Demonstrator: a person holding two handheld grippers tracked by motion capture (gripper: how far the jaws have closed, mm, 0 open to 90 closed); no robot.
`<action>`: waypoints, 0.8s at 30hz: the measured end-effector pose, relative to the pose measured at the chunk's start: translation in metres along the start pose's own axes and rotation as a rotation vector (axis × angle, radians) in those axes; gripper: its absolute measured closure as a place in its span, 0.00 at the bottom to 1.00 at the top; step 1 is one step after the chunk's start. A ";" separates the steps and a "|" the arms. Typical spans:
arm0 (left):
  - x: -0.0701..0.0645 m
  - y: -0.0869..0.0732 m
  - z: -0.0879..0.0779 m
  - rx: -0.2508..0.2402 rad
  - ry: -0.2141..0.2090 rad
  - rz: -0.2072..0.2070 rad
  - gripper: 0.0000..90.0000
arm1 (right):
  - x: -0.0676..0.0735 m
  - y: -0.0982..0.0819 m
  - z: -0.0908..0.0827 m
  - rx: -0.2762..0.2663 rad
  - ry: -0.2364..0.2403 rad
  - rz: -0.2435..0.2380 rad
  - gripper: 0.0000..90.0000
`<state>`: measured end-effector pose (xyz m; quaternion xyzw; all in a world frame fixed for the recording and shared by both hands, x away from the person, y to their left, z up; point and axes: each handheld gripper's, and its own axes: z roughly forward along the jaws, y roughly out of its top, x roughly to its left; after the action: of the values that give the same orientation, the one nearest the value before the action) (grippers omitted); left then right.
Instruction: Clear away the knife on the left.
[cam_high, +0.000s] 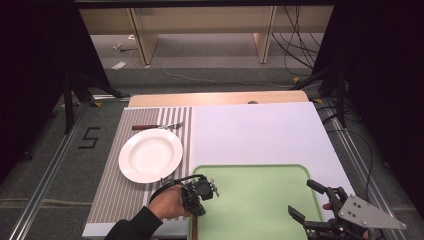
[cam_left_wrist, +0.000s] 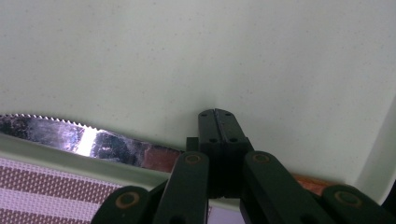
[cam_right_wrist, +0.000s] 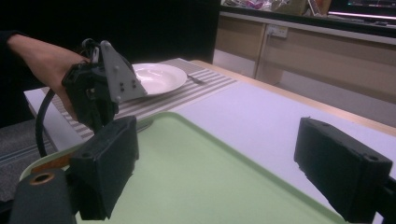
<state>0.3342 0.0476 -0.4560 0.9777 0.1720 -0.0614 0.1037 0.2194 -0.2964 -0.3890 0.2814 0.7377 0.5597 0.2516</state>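
Observation:
A knife (cam_left_wrist: 70, 137) with a serrated blade and a brown wooden handle lies along the left inside edge of the pale green tray (cam_high: 260, 200). My left gripper (cam_left_wrist: 217, 116) is shut, its two pads pressed flat together with nothing between them. It points down right over the knife's handle (cam_high: 195, 228), held by a hand at the tray's left rim (cam_high: 199, 207). Over the tray's right front part, my right gripper (cam_high: 303, 199) stands wide open and empty. In the right gripper view its pads (cam_right_wrist: 107, 172) frame the tray (cam_right_wrist: 187, 172), with the left gripper (cam_right_wrist: 100, 93) beyond.
A white plate (cam_high: 150, 155) sits on a striped placemat (cam_high: 115, 200) left of the tray, with a fork (cam_high: 160, 126) behind it. A white board (cam_high: 260, 130) covers the table behind the tray. Cables lie on the floor beyond the table.

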 end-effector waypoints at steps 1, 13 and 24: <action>0.000 0.000 0.000 0.000 -0.002 0.000 1.00 | 0.000 0.000 0.000 0.001 0.000 0.000 0.17; -0.002 0.002 -0.006 -0.102 -0.018 -0.013 0.71 | 0.000 0.000 0.000 0.002 0.001 -0.001 0.17; -0.002 0.002 -0.011 -0.192 0.008 -0.044 0.44 | 0.000 0.000 0.001 0.001 0.001 -0.002 0.17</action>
<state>0.3337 0.0477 -0.4444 0.9595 0.1987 -0.0428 0.1951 0.2197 -0.2958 -0.3894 0.2807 0.7384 0.5592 0.2516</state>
